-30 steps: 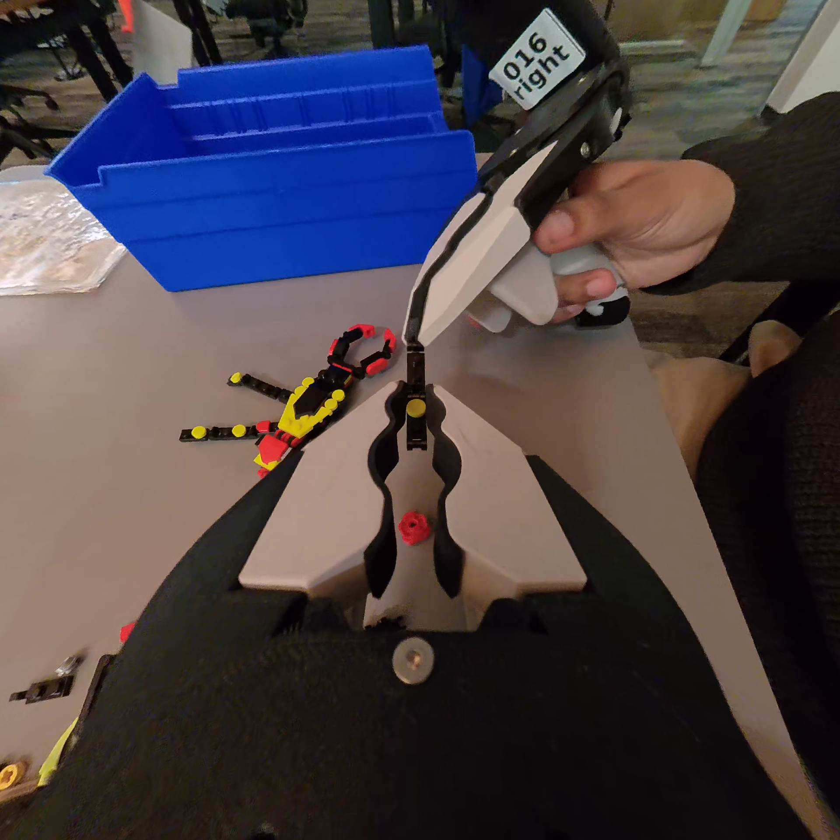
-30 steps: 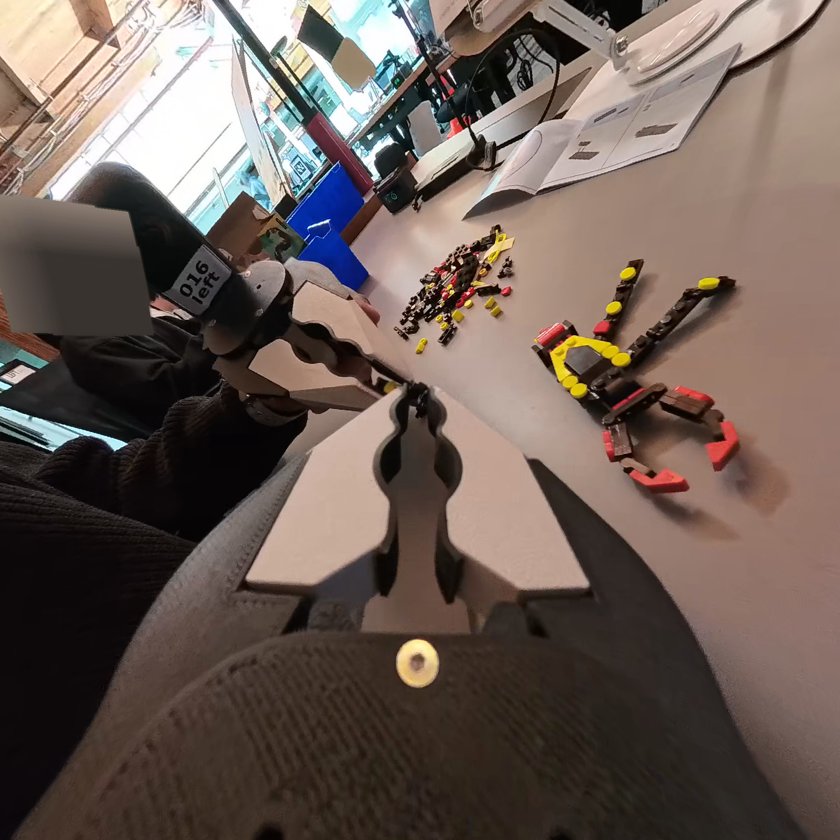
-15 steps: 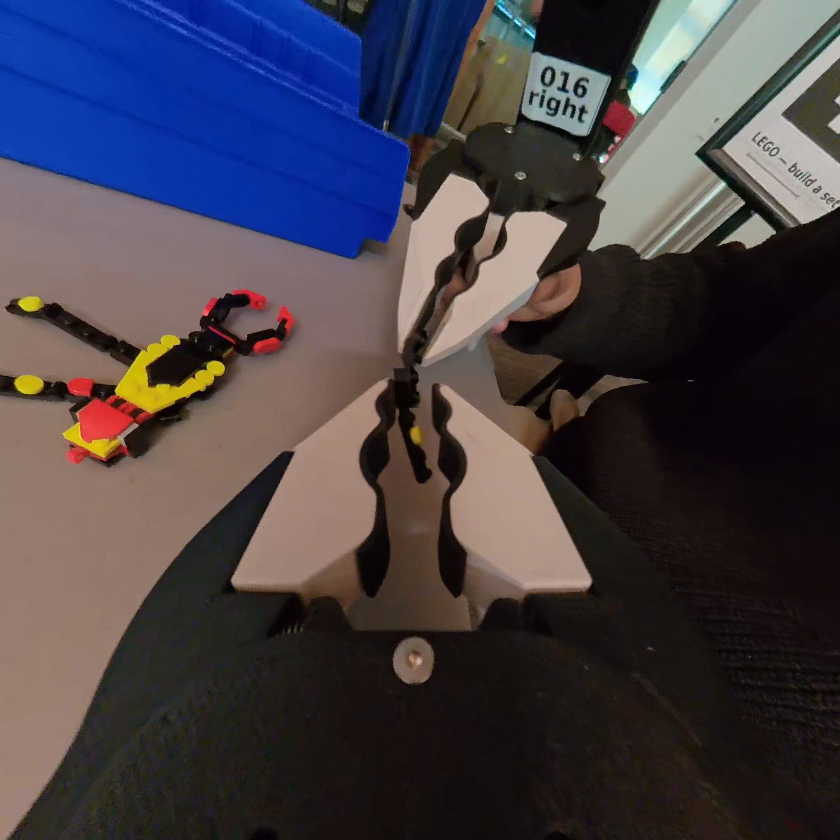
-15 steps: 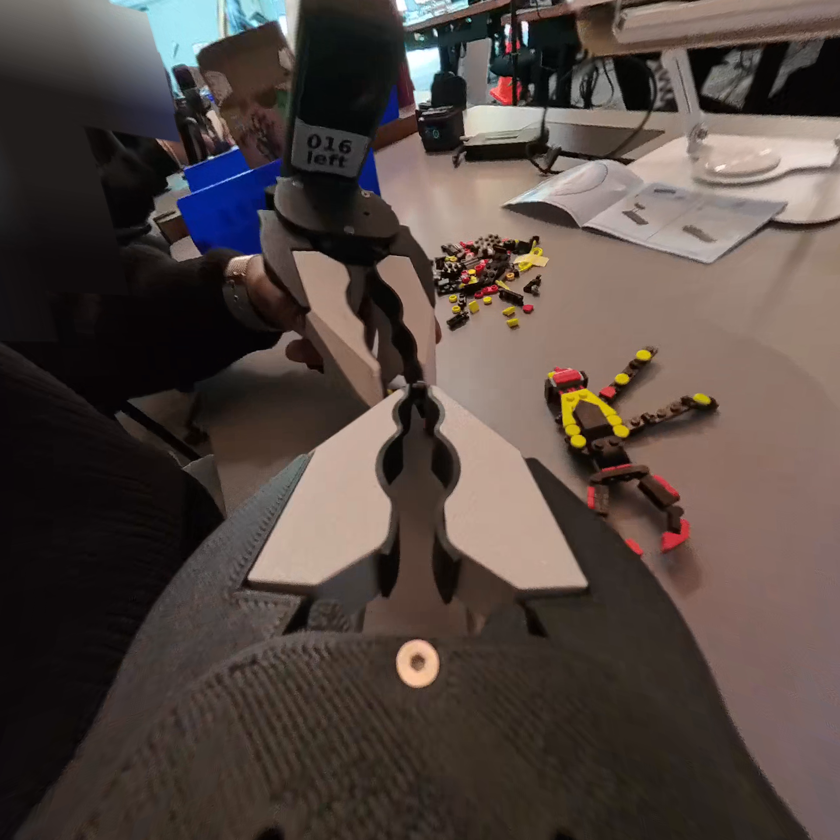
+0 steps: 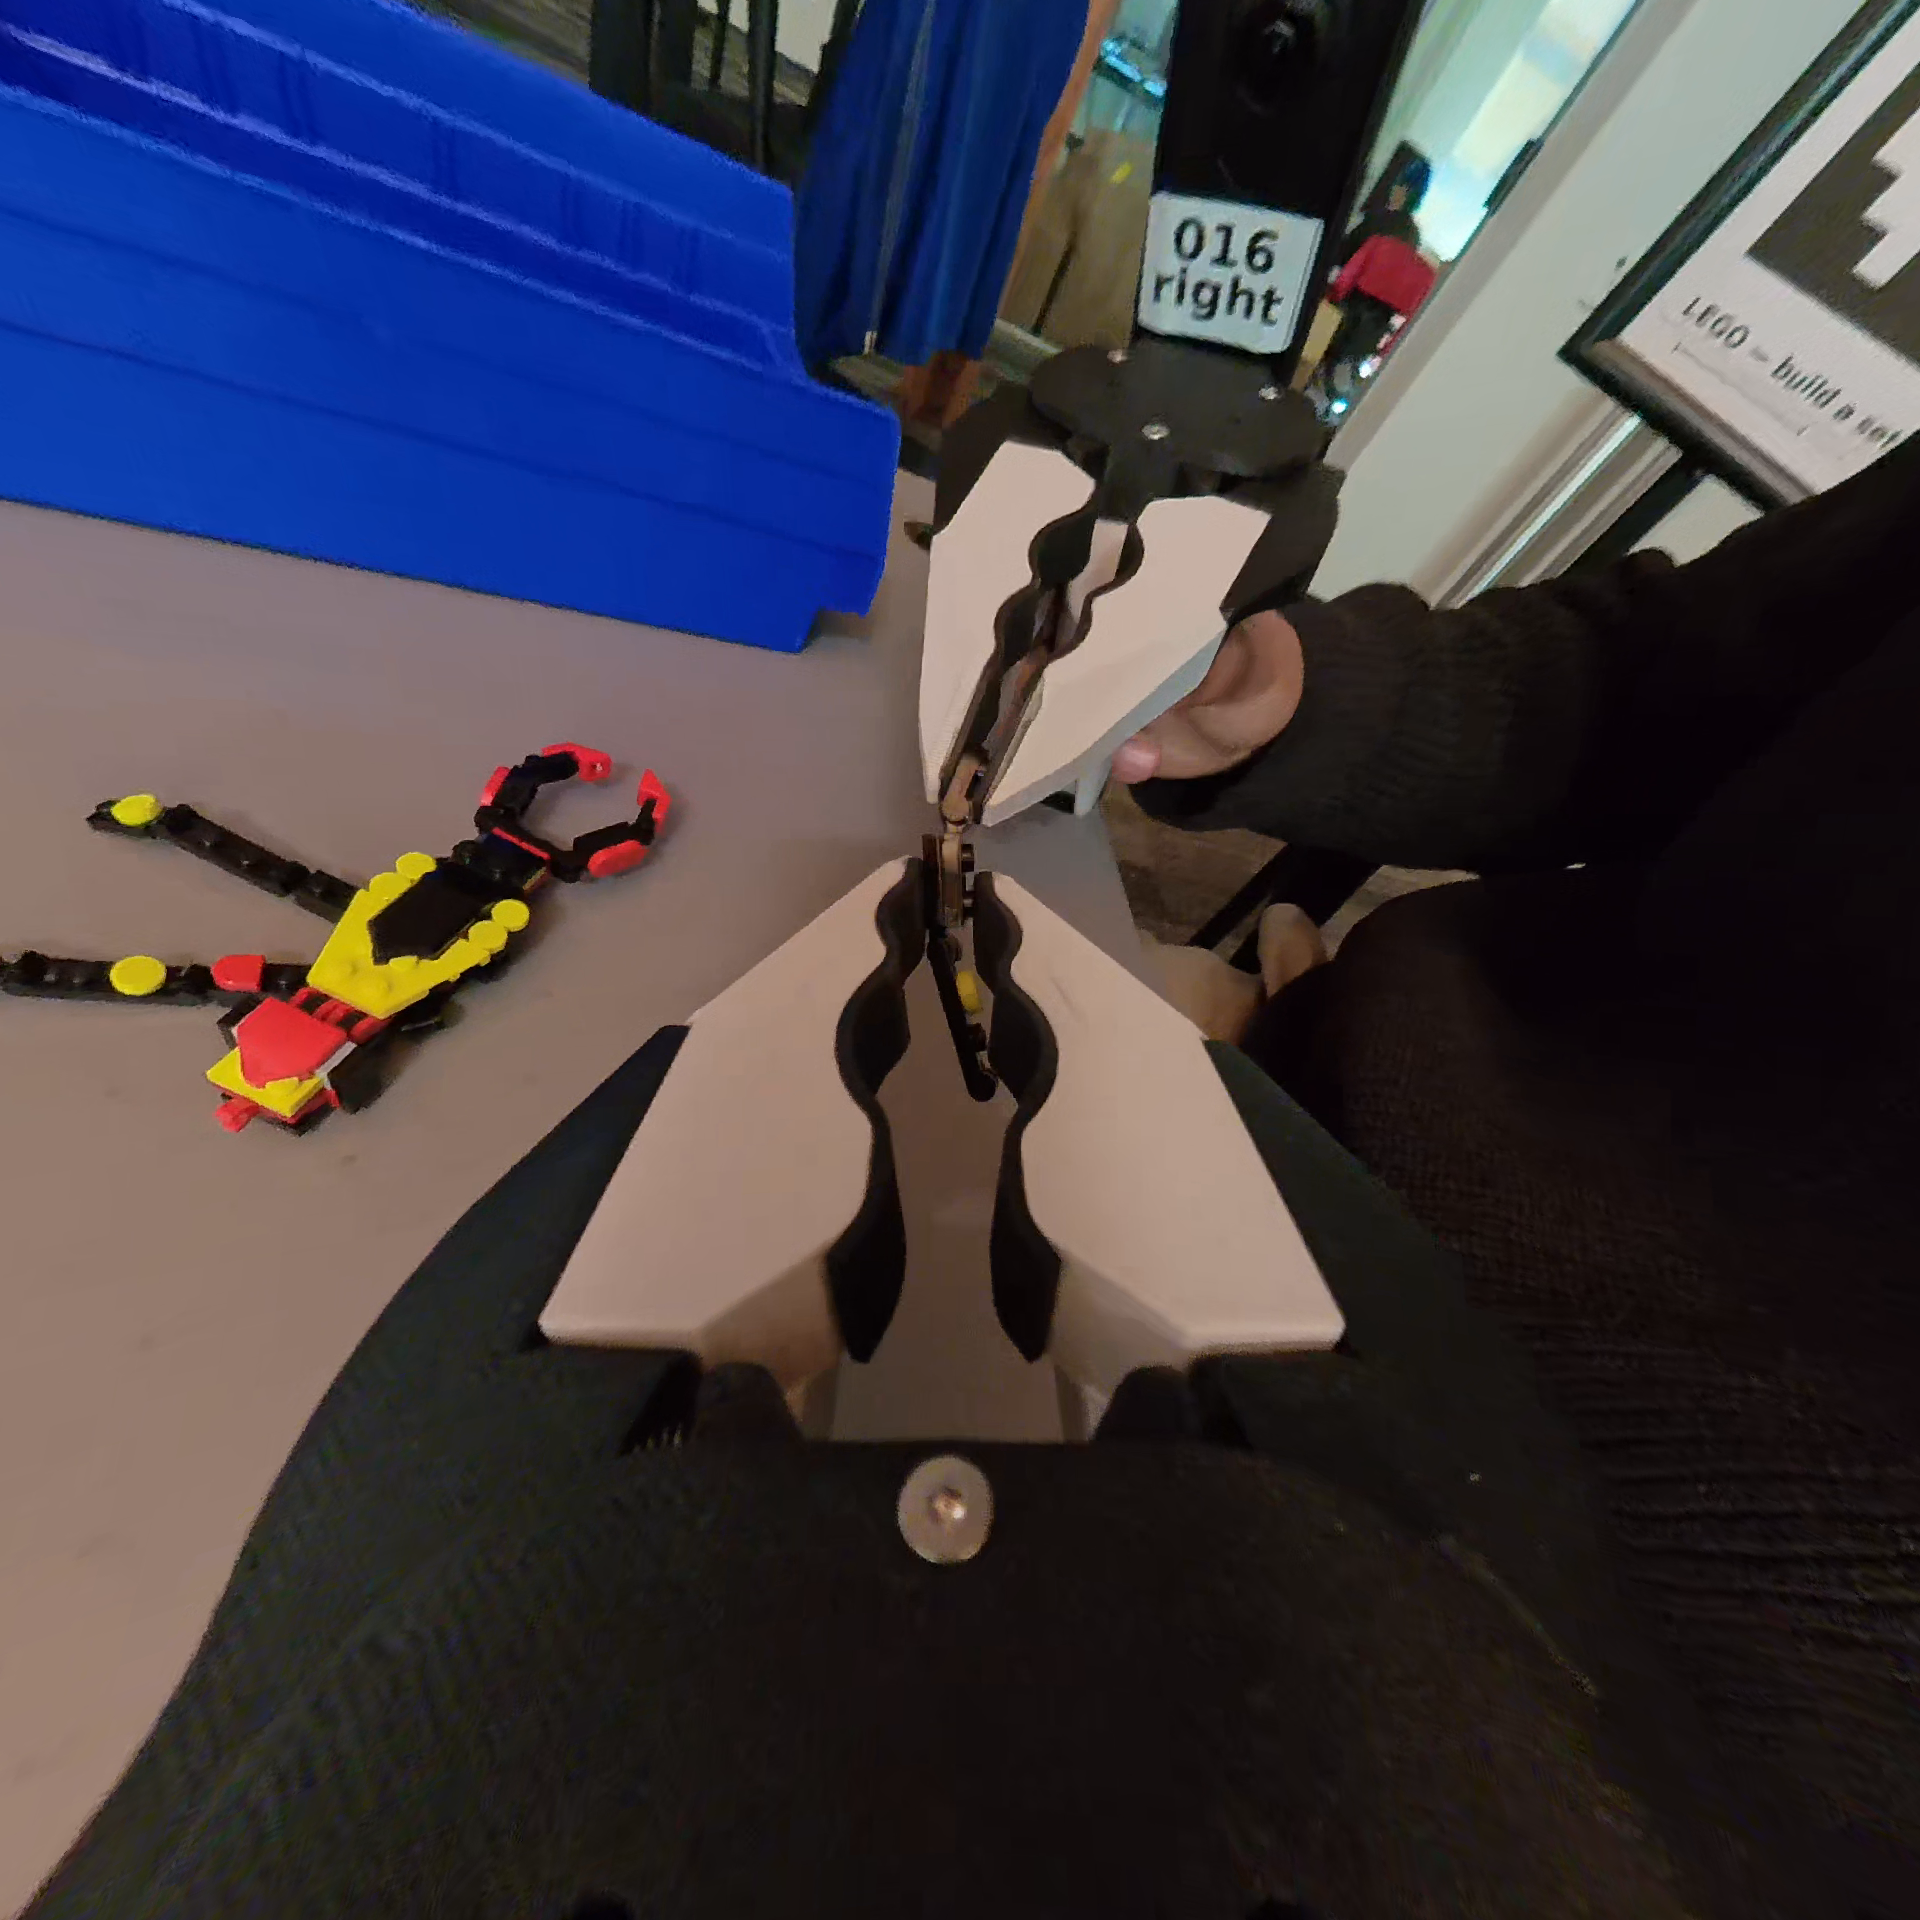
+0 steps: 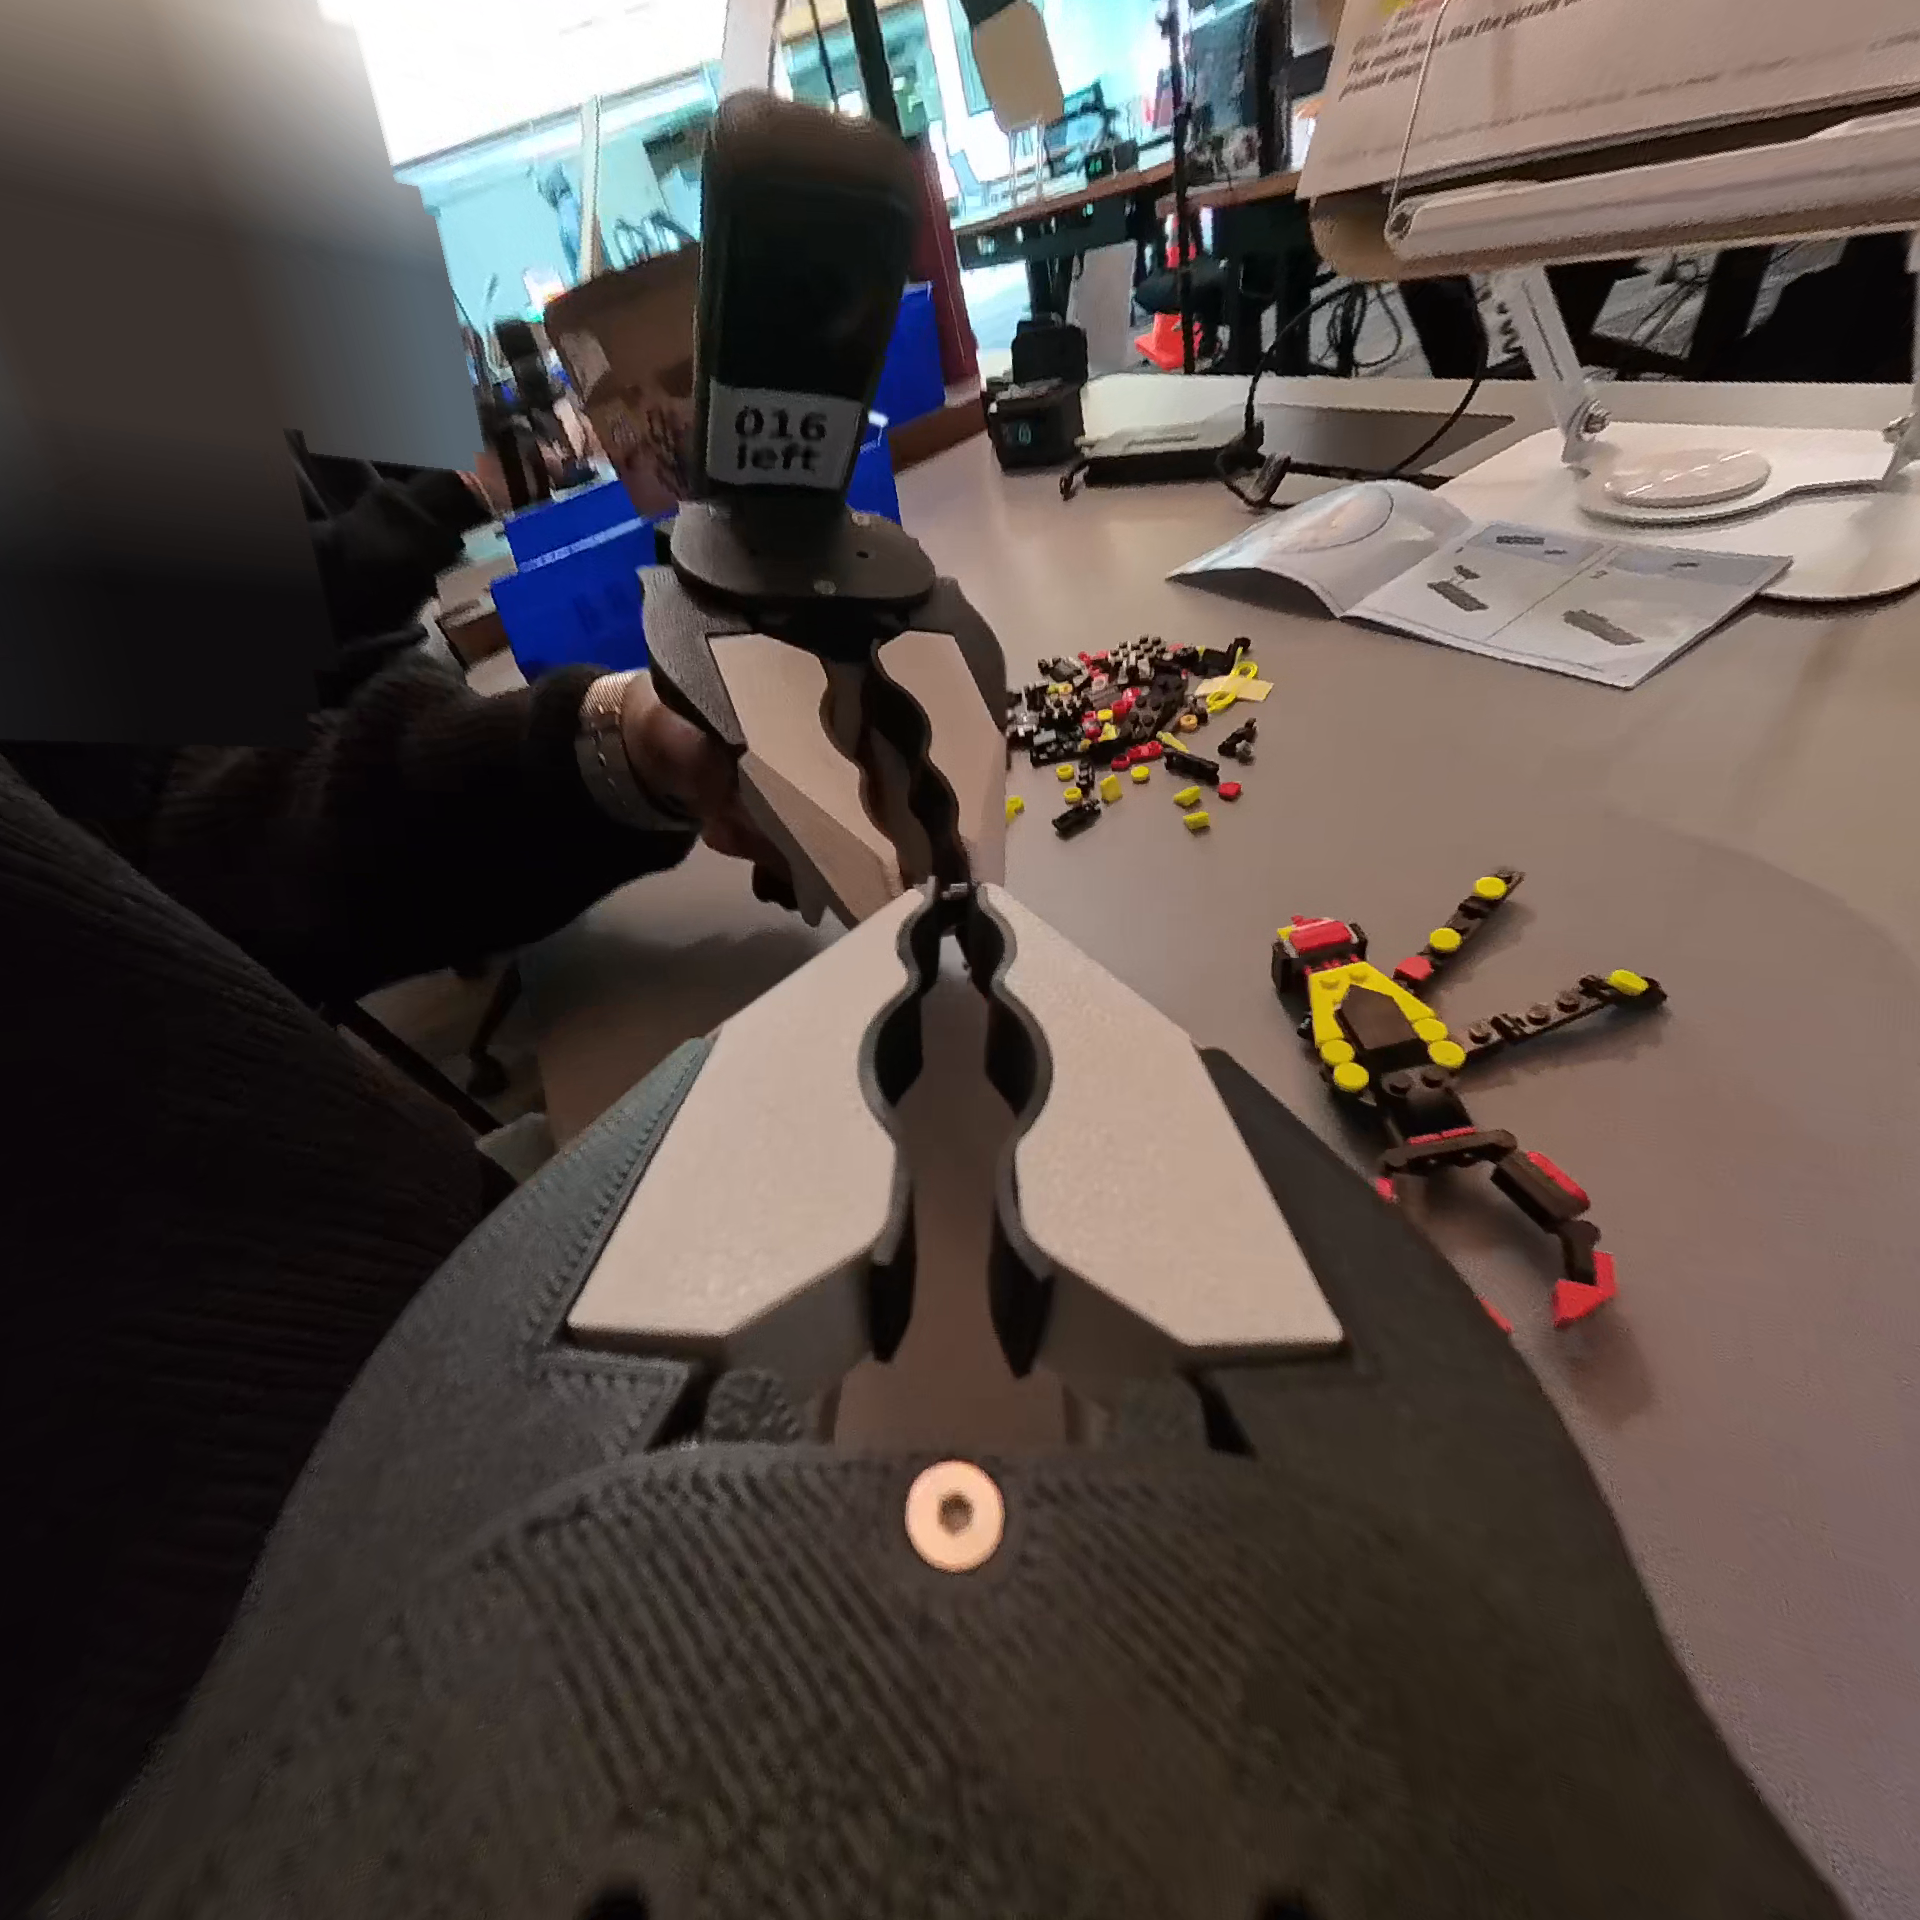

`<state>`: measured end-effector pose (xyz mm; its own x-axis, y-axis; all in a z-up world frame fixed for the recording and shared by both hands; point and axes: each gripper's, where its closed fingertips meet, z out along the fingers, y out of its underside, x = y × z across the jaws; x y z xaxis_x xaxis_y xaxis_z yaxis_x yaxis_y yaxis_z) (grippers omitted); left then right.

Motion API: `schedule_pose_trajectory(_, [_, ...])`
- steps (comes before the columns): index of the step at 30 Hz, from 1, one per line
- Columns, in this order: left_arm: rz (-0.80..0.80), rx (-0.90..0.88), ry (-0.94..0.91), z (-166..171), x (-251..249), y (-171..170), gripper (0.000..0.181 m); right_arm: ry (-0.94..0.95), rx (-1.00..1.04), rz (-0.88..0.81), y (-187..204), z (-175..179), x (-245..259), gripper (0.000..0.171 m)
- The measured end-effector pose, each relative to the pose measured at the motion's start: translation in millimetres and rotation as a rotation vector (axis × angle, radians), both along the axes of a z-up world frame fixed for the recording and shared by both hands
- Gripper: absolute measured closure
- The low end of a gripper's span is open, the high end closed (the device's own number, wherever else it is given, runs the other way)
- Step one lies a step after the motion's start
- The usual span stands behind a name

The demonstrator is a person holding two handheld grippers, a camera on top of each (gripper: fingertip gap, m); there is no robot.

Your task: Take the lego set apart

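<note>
My left gripper [image 5: 945, 878] is shut on a thin black lego strip [image 5: 951, 982] with a yellow stud, held in the air just off the table's edge. My right gripper [image 5: 961, 795] faces it tip to tip and is shut on the strip's far end piece [image 5: 954, 831]. In the right wrist view my right gripper [image 6: 951, 904] meets the left gripper [image 6: 938, 871] the same way. The rest of the lego model [image 5: 395, 935], black, yellow and red with claws and two long legs, lies flat on the grey table; it also shows in the right wrist view [image 6: 1392, 1039].
A blue bin [image 5: 416, 364] stands at the back of the table. A pile of loose lego pieces [image 6: 1132, 707], an open booklet [image 6: 1507, 592] and a white stand base [image 6: 1673, 488] lie beyond the model. The person's dark sleeves and lap are close by. My left and right fingertips are right by each other.
Both grippers have lifted the strip from over the table and turned to face each other tip to tip, off the table's edge. Both stay shut on it.
</note>
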<state>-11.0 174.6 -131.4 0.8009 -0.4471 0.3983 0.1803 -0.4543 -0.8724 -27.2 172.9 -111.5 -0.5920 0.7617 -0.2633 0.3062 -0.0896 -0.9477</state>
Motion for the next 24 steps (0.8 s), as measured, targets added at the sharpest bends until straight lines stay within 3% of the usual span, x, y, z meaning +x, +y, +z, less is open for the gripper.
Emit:
schedule_pose_trajectory(11, [-0.118, 0.127, -0.18, 40, 8, -18, 0.174, 0.165, -0.043, -0.072, -12, 51, 6, 0.167])
schedule_pose_trajectory(13, [-0.038, -0.124, 0.113, -32, -14, -26, 0.173, 0.289, -0.334, -0.174, 33, 108, 17, 0.168])
schedule_pose_trajectory(14, [-0.026, -0.144, 0.088, -41, -19, -31, 0.173, 0.283, -0.392, -0.208, 60, 124, 23, 0.169])
schedule_pose_trajectory(15, [-0.004, -0.064, -0.037, -16, -20, -29, 0.173, 0.294, -0.294, -0.274, 80, 124, 25, 0.169])
schedule_pose_trajectory(16, [0.028, 0.038, -0.09, 12, -26, -27, 0.173, 0.288, -0.157, -0.329, 90, 114, 24, 0.168])
schedule_pose_trajectory(18, [0.17, 0.174, -0.077, 44, -52, -25, 0.173, 0.278, -0.059, -0.285, 71, 101, 16, 0.169])
schedule_pose_trajectory(22, [0.674, 0.214, -0.166, 36, -149, -58, 0.174, 0.164, 0.126, -0.124, 5, 37, -15, 0.168])
schedule_pose_trajectory(24, [0.82, 0.293, -0.282, 48, -178, -88, 0.174, 0.119, 0.278, -0.085, -16, -2, -40, 0.168])
